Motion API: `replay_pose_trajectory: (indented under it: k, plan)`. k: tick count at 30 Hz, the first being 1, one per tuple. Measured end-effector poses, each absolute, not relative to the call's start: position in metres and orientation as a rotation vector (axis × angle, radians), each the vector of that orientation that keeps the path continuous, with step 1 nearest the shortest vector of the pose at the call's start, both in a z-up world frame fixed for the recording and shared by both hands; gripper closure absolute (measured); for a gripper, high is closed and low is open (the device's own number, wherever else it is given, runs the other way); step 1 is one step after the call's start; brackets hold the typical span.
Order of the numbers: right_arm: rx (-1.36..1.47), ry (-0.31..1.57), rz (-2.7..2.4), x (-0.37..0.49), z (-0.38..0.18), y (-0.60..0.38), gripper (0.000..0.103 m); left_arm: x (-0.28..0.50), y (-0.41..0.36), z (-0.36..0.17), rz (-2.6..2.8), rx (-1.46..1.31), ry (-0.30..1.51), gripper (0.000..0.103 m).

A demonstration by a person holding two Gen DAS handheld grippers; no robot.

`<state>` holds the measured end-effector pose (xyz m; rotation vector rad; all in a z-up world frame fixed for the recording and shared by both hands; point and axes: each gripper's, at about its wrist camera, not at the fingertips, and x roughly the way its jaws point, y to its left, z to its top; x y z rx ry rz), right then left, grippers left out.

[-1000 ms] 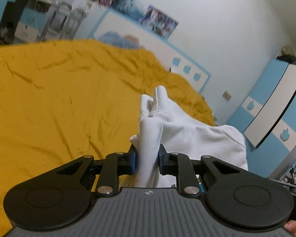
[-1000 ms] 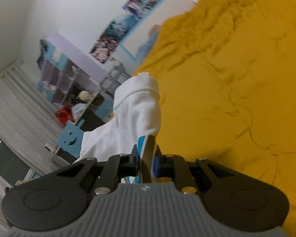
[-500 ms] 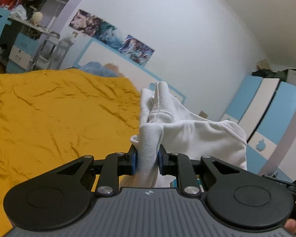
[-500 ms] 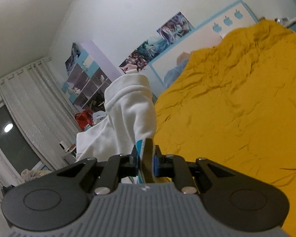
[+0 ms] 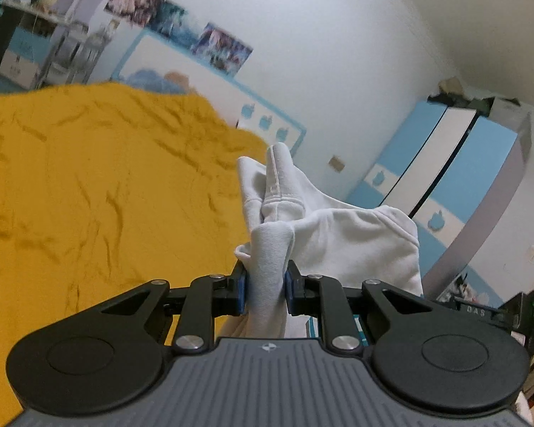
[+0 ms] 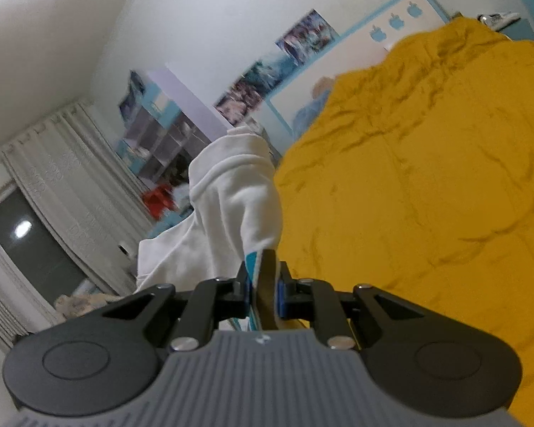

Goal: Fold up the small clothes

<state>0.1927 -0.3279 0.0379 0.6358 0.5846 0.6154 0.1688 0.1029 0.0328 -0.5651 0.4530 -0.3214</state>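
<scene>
A small white garment (image 5: pixel 324 227) hangs in the air above a bed with a mustard-yellow cover (image 5: pixel 89 185). My left gripper (image 5: pixel 265 290) is shut on a bunched white edge of it, with cloth standing up past the pads and draping to the right. In the right wrist view the same white garment (image 6: pixel 231 206) rises to the left of my right gripper (image 6: pixel 263 290). That gripper is shut on a thin edge of the garment that shows blue and yellowish trim. The yellow cover (image 6: pixel 427 195) fills the right of that view.
A white and blue headboard (image 5: pixel 203 92) with posters above it stands at the bed's far end. Blue and white wardrobes (image 5: pixel 455 174) stand to the right. Shelves (image 6: pixel 160 142), white curtains (image 6: pixel 64 185) and a dark window (image 6: pixel 28 245) lie on the other side.
Both grippers have risen and swung with the garment held between them. The bed has dropped lower in both views and more wall shows. Neither grip has changed.
</scene>
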Motion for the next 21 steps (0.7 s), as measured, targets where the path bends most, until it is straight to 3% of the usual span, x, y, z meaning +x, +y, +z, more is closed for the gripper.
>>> replay_pose_trajectory:
  k: [5, 21]
  plan:
    - [0.614, 0.726, 0.511, 0.215, 0.002, -0.317, 0.094, 0.204, 0.107, -0.006, -0.287, -0.590, 0.573, 0.081]
    - [0.540, 0.905, 0.332, 0.318, -0.095, -0.286, 0.094, 0.298, 0.121, -0.105, -0.242, -0.599, 0.877, 0.081]
